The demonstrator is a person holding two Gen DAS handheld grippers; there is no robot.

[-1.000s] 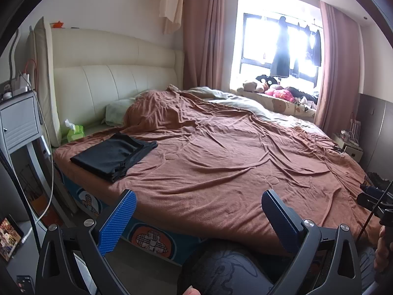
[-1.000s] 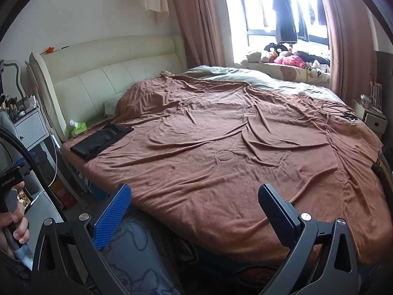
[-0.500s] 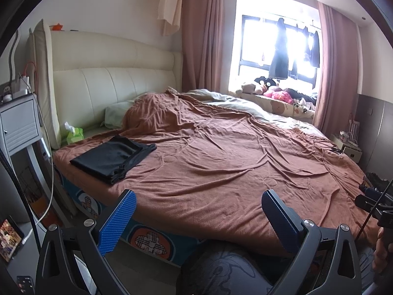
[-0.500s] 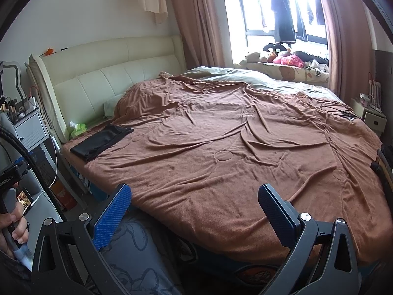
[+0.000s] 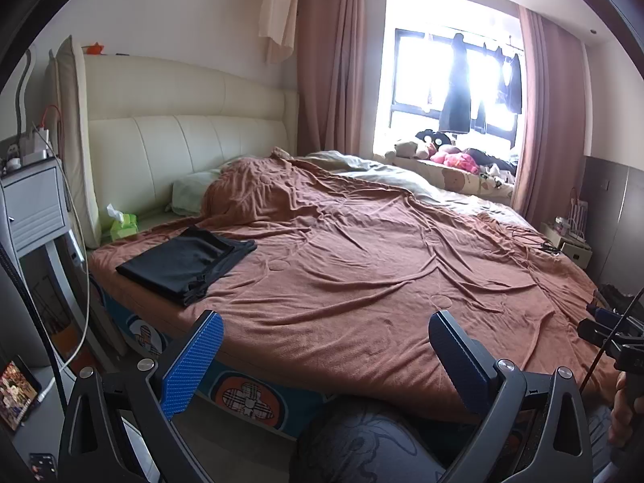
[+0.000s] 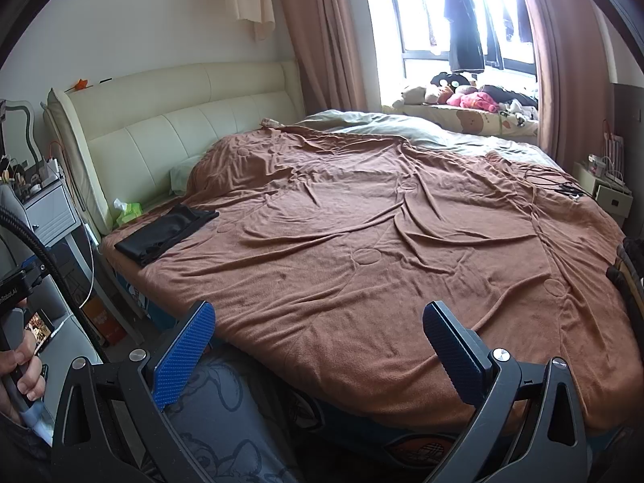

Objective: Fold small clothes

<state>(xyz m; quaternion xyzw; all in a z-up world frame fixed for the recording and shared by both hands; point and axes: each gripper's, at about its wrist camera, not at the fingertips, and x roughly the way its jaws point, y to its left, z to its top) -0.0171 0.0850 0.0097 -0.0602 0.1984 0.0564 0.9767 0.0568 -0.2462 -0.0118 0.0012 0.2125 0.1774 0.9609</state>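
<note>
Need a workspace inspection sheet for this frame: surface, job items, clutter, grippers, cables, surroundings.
Surface: bed with wrinkled brown blanket, mostly bare.
Job's things: one black garment lying flat and folded near the left corner by the headboard; touched by neither gripper.
Clutter: green tissue pack beside the garment; pillow partly under the blanket.
Grippers: left gripper open, empty, at the near bed edge; right gripper open, empty, likewise.
Cables: dark cords on the far right of the blanket; white cable hanging by the nightstand.
Surroundings: window with hanging clothes, pink curtains, plush toys on the sill.
</note>
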